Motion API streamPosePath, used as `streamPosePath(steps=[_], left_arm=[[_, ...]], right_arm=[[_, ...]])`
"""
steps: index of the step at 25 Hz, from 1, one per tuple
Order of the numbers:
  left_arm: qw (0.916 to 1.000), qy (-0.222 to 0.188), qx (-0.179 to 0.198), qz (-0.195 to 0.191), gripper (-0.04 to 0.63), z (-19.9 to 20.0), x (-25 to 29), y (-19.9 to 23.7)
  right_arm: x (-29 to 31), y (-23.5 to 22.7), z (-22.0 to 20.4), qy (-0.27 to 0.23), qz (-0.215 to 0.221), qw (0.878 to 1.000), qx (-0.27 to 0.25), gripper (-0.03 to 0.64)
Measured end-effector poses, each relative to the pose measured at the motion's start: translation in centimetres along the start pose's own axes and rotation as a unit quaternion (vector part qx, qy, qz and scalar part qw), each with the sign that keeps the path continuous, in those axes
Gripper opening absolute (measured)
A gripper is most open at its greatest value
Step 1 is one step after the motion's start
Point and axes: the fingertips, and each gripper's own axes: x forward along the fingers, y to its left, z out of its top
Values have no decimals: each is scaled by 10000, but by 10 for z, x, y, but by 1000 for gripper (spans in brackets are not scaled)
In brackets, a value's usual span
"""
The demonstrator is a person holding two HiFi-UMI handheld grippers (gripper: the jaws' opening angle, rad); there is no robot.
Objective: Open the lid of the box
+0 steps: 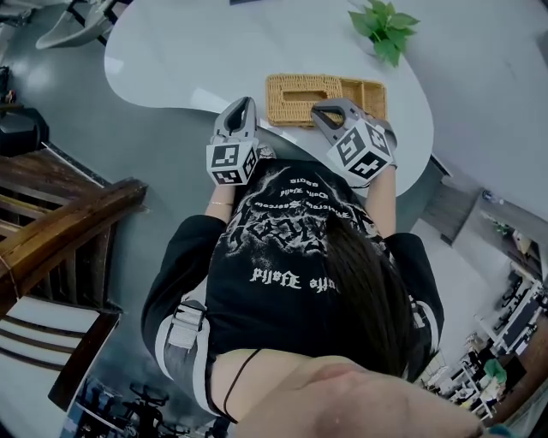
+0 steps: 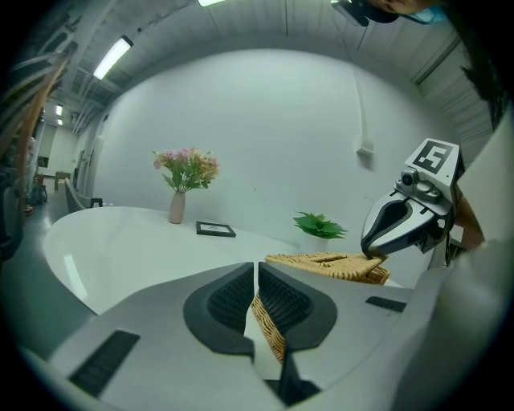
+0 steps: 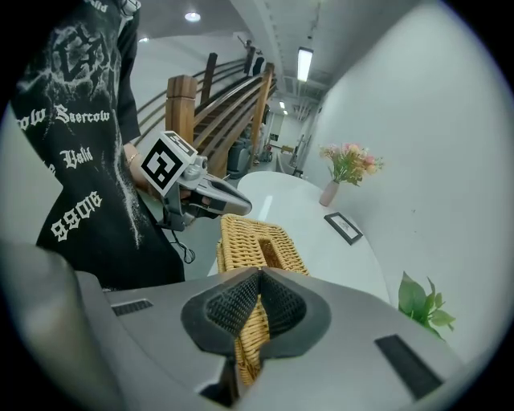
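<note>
A woven wicker box [image 1: 363,96] lies at the near edge of the white table [image 1: 197,51]. Its lid [image 1: 300,96], with a long slot, covers the left part. My left gripper [image 1: 244,104] is at the box's near left corner. In the left gripper view it [image 2: 256,269] is shut, with the box's wicker edge [image 2: 271,333] between the pads. My right gripper [image 1: 321,109] is at the lid's near right edge. In the right gripper view it [image 3: 259,277] is shut on the lid's wicker rim [image 3: 249,341]. In the left gripper view the lid [image 2: 321,259] shows beneath the right gripper's tip.
A green potted plant [image 1: 384,26] stands behind the box. Farther along the table are a vase of flowers [image 2: 178,201] and a small picture frame [image 2: 215,229]. Wooden chairs [image 1: 60,231] stand to my left. The person's body is close against the table edge.
</note>
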Motion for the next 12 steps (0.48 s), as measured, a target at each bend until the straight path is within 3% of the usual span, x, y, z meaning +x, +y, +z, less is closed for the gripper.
streamPosePath(steps=[12], left_arm=[[9997,51,118,-198,29,1,4,1]], right_arm=[[-5,-25,19,-82,-217,9997,-27,34]])
